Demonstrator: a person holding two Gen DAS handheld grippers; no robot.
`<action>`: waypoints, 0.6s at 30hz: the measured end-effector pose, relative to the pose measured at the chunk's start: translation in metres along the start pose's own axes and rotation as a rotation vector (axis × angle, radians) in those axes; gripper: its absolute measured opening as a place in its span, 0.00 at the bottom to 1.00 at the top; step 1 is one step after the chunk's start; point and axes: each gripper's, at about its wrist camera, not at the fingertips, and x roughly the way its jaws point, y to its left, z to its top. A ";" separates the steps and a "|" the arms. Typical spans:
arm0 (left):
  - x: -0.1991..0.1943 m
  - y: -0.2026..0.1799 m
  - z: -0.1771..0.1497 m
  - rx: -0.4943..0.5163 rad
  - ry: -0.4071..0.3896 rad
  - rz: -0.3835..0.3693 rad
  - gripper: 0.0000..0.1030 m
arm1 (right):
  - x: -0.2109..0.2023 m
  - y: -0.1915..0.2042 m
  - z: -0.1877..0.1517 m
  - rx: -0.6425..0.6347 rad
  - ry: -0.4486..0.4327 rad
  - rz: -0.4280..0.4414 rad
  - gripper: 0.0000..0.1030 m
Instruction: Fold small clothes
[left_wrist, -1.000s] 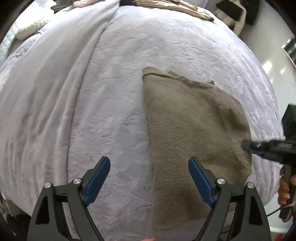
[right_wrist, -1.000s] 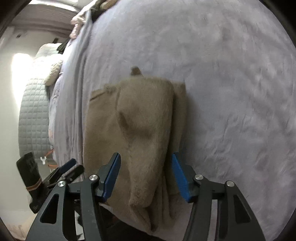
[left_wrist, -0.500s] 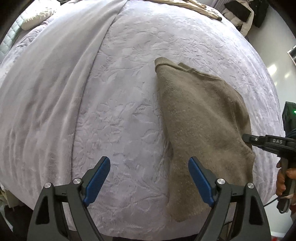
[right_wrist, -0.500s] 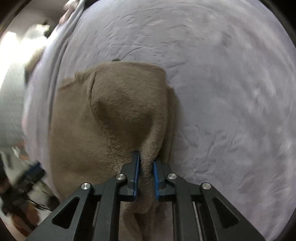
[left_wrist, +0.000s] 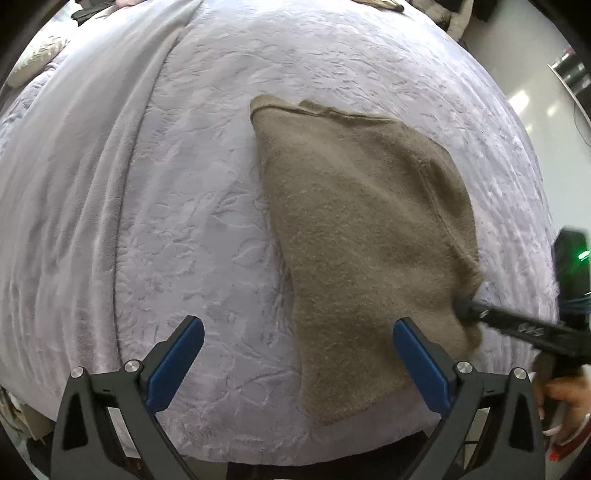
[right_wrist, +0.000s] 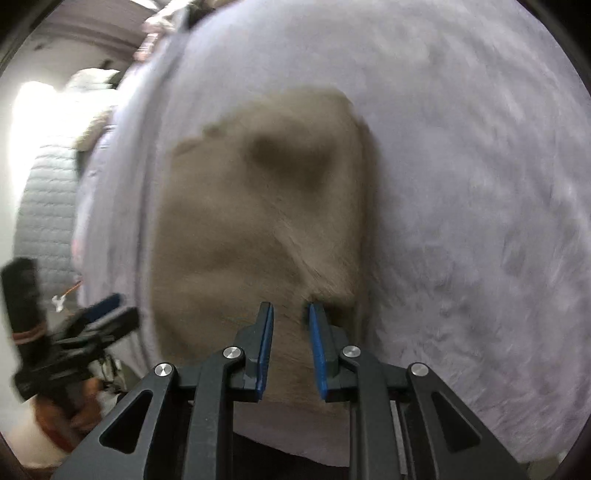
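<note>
- My left gripper (left_wrist: 295, 354): jaws spread wide, nothing between them. It hovers over the near edge of the lavender bedspread (left_wrist: 207, 229); its right blue pad (left_wrist: 419, 363) overlaps the near part of the garment in view, contact not determinable.
- My right gripper (right_wrist: 290, 321): jaws nearly together, a narrow gap left, brown fabric lying in that gap. In the left wrist view its tip (left_wrist: 465, 306) sits at the garment's right edge, where the cloth bunches against it. Pinched or just released: I cannot tell; that view is motion-blurred.
- Brown fleece garment (left_wrist: 369, 240): one piece, lying mostly flat on the bedspread, right of centre, near edge reaching toward the bed's edge. A shallow hollow shows in its far part (right_wrist: 288, 158).
- Count: garments 1; grippers 2; blue pads 4.
- Smooth grey blanket (left_wrist: 74, 177) lies along the bedspread's left side.
</note>
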 end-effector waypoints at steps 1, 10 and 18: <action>-0.002 -0.001 -0.001 0.006 -0.005 0.001 1.00 | 0.007 -0.011 -0.008 0.054 0.019 0.018 0.20; -0.017 -0.009 -0.007 0.090 -0.025 0.037 1.00 | -0.031 -0.018 -0.042 0.101 0.005 -0.041 0.22; -0.034 -0.022 0.000 0.076 -0.031 0.095 1.00 | -0.065 0.043 -0.010 -0.004 -0.109 -0.143 0.71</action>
